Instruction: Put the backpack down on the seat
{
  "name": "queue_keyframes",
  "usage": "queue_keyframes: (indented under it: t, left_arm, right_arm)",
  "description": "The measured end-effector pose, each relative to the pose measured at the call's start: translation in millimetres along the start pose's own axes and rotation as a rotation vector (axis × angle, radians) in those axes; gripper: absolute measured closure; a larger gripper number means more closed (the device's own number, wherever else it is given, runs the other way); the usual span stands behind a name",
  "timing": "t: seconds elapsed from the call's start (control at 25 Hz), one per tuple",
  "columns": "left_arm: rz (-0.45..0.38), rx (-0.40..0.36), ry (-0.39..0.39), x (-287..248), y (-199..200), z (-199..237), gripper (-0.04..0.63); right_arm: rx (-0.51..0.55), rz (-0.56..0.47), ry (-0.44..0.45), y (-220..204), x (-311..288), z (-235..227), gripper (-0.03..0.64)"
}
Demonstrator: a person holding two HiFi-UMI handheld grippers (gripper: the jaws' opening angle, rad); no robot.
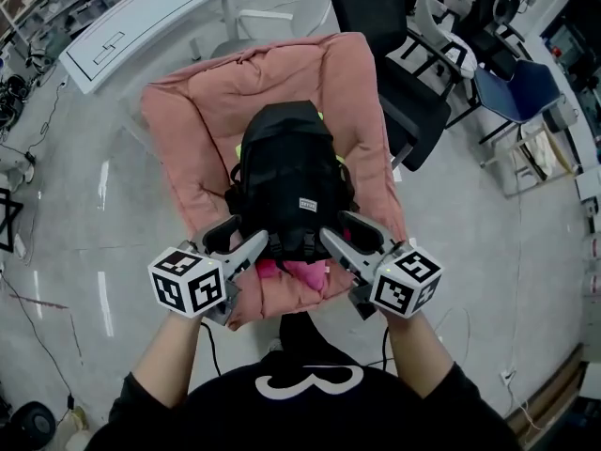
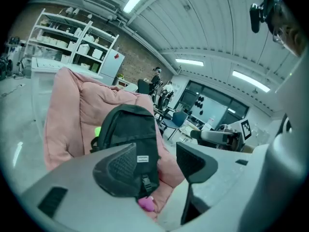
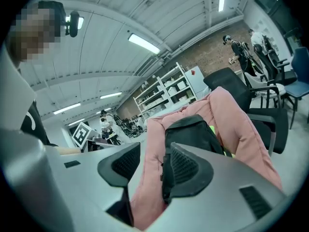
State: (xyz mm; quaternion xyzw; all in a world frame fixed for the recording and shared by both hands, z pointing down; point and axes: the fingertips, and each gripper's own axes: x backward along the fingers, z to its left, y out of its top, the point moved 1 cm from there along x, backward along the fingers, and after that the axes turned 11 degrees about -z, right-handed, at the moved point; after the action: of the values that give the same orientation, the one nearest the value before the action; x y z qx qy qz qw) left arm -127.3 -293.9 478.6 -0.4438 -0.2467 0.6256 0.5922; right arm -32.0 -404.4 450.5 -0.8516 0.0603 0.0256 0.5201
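A black backpack [image 1: 289,177] stands upright on a pink cushioned seat [image 1: 188,130], leaning against its back. Something magenta [image 1: 300,272] shows at its lower edge. My left gripper [image 1: 237,240] is open at the backpack's lower left corner, and nothing sits between its fingers. My right gripper [image 1: 346,233] is open at the lower right corner, also holding nothing. In the left gripper view the backpack [image 2: 130,134] rests on the seat [image 2: 72,110] beyond the open jaws of the left gripper [image 2: 159,166]. In the right gripper view the backpack [image 3: 193,129] shows past the spread jaws of the right gripper [image 3: 153,166].
A black office chair [image 1: 394,54] stands right behind the pink seat, and a blue chair [image 1: 516,87] is further right. A white table [image 1: 141,17] sits at the back left. Cables [image 1: 28,299] trail over the grey floor on the left.
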Motion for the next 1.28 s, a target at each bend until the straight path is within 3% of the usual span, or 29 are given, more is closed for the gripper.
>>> queue_keyframes:
  t: [0.12,0.2,0.32,0.64,1.28]
  left_arm:
    - [-0.019,0.022,-0.101,29,3,-39,0.366]
    - [-0.036,0.016,-0.120,47,6,-58,0.465]
    - [-0.069,0.031,-0.150,76,7,-85,0.576]
    - [-0.095,-0.065,-0.227,131,4,-143,0.589]
    - [-0.063,-0.125,-0.261,171,-26,-178,0.589]
  right_arm:
    - [0.038,-0.006,0.031,2,18,39,0.487]
    - [0.055,-0.025,0.042,4,33,63,0.572]
    - [0.053,-0.051,0.045,2,55,95,0.602]
    - [0.001,-0.095,0.096,-5,101,160,0.612]
    - [0.022,-0.129,0.092,-21,141,200,0.614]
